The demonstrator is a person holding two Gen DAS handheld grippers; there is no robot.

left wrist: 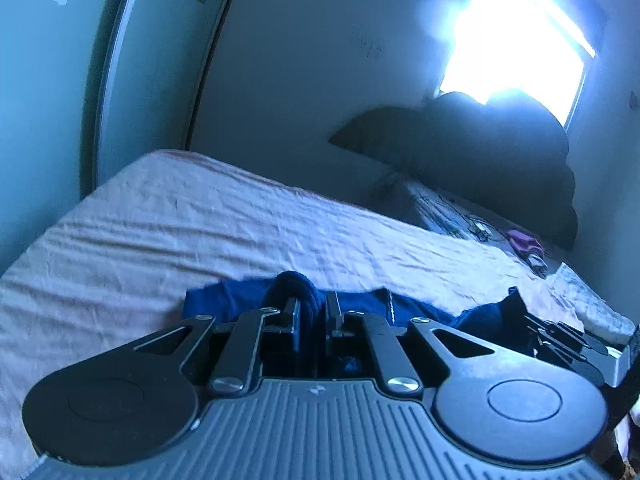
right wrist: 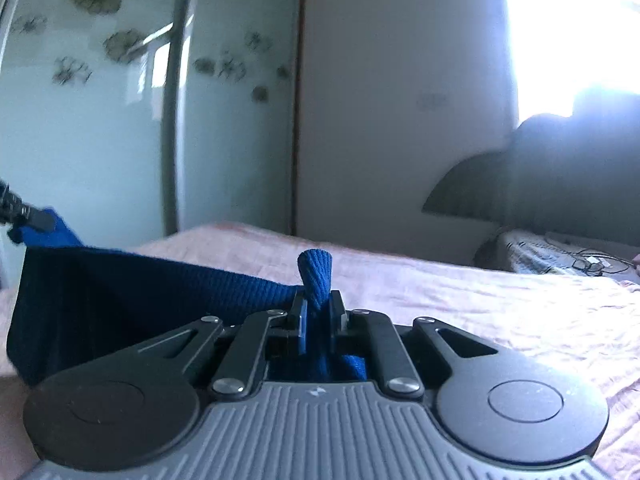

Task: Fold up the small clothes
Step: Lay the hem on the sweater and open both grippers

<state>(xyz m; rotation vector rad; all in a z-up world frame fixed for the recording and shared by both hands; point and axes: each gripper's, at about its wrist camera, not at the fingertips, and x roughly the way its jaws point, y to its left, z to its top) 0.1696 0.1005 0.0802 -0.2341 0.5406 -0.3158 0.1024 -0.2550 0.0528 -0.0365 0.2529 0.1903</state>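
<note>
The left gripper is pinching a bunched corner of the blue knit garment at the lower centre of its view, its fingers closed tight on the cloth. The right gripper is likewise clamping a twisted blue fold, with the garment stretching away to the lower left of that frame, hanging just above the wrinkled pink bedsheet.

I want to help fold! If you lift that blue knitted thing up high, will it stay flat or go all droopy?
Probably droopy. The blue knit garment already sags in a curve between the right gripper and the left gripper, so it looks soft, not stiff. The bunched ribbed knit pinched in the jaws suggests it squashes easily and likely won't slip. It seems light.
</note>
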